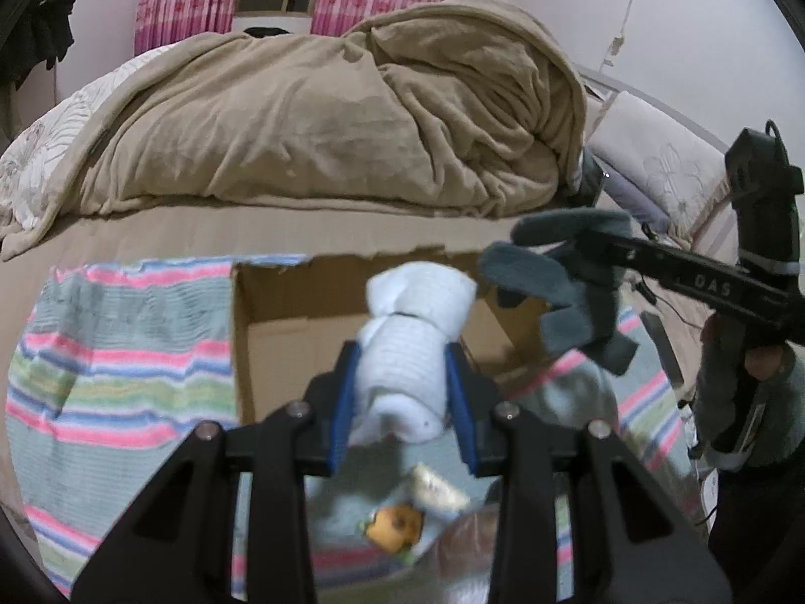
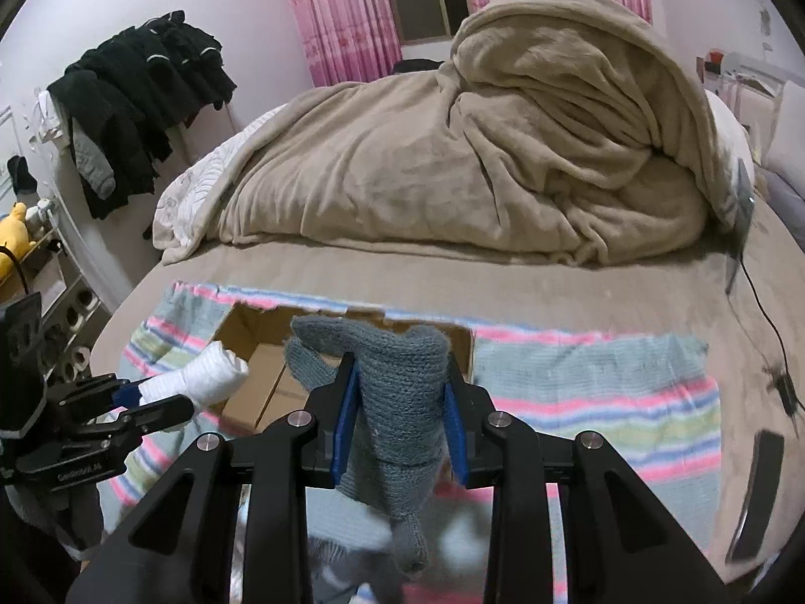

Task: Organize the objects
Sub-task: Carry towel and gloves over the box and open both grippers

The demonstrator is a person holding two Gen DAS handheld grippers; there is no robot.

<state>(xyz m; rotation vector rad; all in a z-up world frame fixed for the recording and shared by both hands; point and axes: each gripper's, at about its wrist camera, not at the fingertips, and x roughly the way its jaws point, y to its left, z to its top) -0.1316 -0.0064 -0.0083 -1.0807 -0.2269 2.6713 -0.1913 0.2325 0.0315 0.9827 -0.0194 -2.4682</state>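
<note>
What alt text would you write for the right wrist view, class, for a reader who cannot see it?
The right gripper clamps a grey knitted glove above an open cardboard box on a striped towel on a bed. At left, the left gripper holds a rolled white sock.

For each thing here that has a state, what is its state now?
Left gripper: jaws shut on the white rolled sock, held in the air.
Right gripper: jaws shut on the grey knitted glove, fingers hanging.
Cardboard box: open on top.
Beige blanket: bunched up.
Striped towel: spread flat.
</note>
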